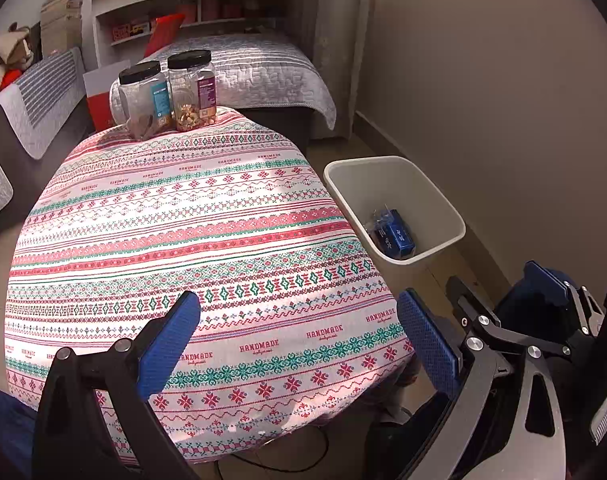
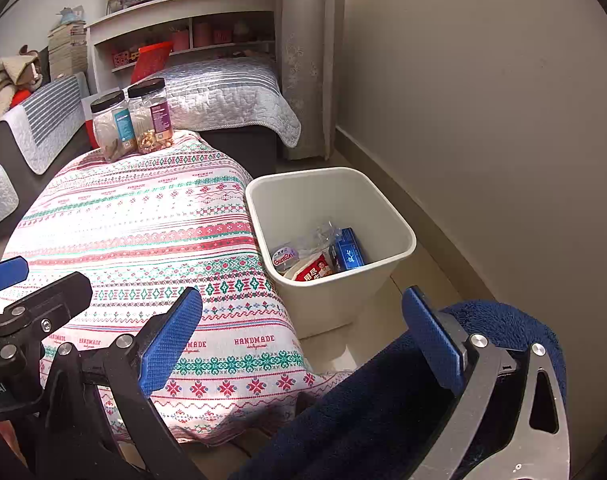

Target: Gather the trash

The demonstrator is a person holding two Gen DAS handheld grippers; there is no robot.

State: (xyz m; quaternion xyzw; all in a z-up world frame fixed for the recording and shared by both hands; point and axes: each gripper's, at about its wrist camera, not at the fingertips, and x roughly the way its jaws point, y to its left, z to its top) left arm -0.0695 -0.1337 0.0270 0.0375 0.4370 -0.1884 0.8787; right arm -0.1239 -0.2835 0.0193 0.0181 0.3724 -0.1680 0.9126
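A white waste bin point(image 2: 383, 204) point(image 1: 431, 188) stands on the floor to the right of the table. Inside it lie a blue box point(image 2: 348, 255) point(image 1: 397, 234), a red and white packet point(image 2: 313, 270), a round "GumCan" tub point(image 2: 284, 257) and clear plastic wrap point(image 2: 321, 238). My left gripper point(image 1: 299, 344) hovers open over the near edge of the patterned tablecloth point(image 1: 183, 220), nothing between its blue pads. My right gripper point(image 2: 303, 328) is open too, above the table's right corner and just short of the bin. The right gripper point(image 1: 551, 300) also shows at the left wrist view's right edge.
Two clear jars with black lids point(image 1: 165, 94) point(image 2: 133, 120) stand at the table's far edge. Beyond are a bed with a grey quilt point(image 2: 223, 92), a shelf headboard point(image 2: 183, 28) and a curtain point(image 2: 303, 60). A beige wall point(image 2: 483, 120) runs close along the right. A dark blue fleecy sleeve point(image 2: 383, 400) lies under my right gripper.
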